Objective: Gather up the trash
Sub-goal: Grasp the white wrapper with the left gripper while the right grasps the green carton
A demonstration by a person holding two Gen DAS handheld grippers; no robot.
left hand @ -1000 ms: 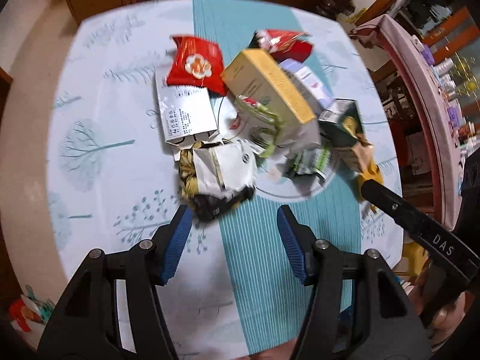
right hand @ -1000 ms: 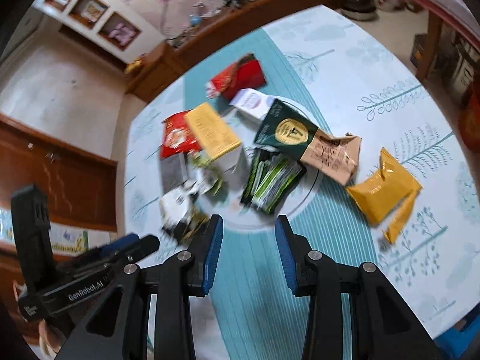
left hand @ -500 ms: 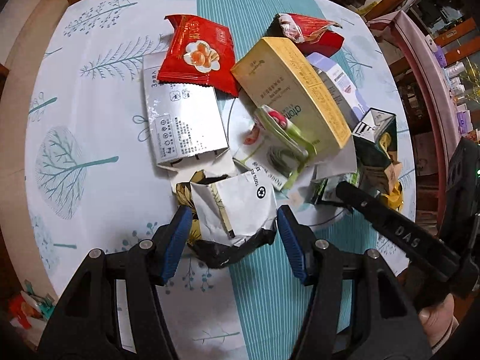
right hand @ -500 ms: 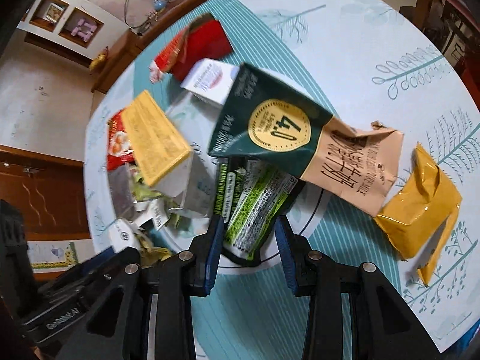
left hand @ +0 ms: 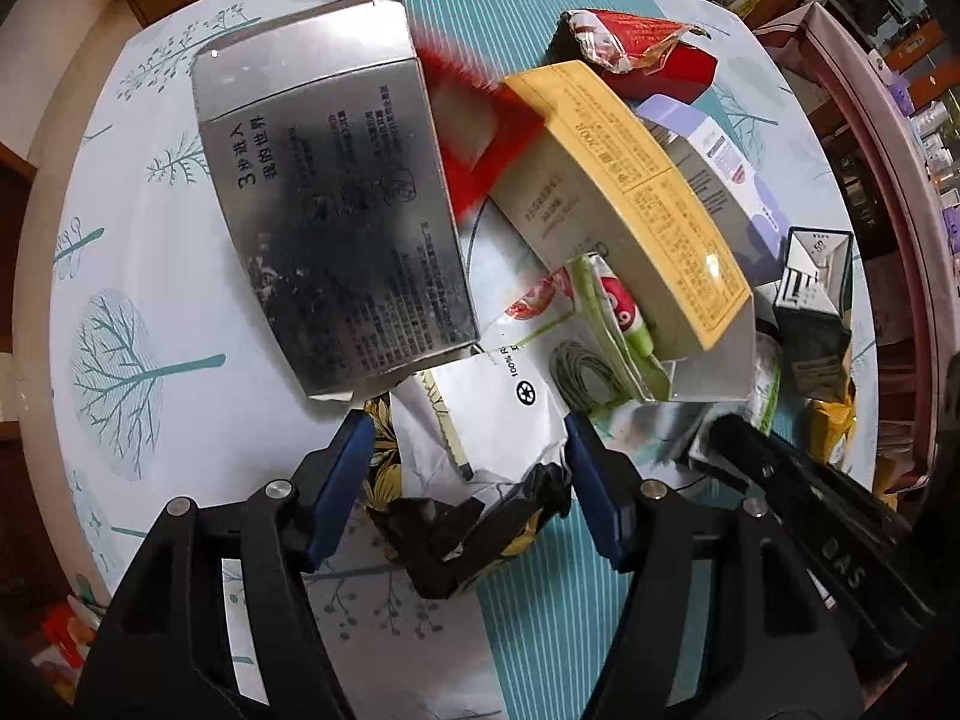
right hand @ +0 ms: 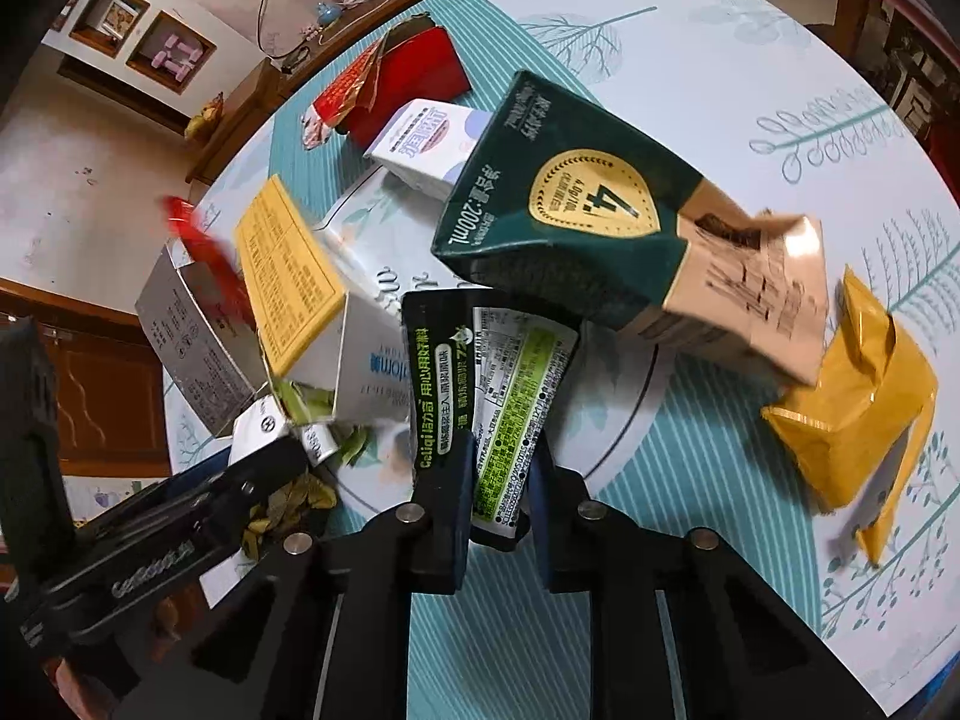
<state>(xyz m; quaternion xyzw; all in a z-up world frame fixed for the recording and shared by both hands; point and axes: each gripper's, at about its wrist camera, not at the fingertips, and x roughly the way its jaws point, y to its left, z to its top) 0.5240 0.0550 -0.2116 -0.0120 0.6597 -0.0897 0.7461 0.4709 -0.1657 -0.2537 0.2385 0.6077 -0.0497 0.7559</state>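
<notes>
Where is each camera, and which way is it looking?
Left wrist: sits on the left tool, looking forward at the crumpled white wrapper and silver box; its blue-padded fingers show.
Right wrist: sits on the right tool, looking at the green-and-black pouch; its fingers show.
Both see the yellow-topped box.

My left wrist view looks down close on the trash pile [left hand: 600,252]; my right wrist view faces the same pile [right hand: 480,276] from its opposite side.

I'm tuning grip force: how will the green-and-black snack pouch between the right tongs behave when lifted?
The snack pouch looks flat and empty, so probably very light. Its thin film will likely flop and sag beyond the right tongs. The glossy surface may slip.
</notes>
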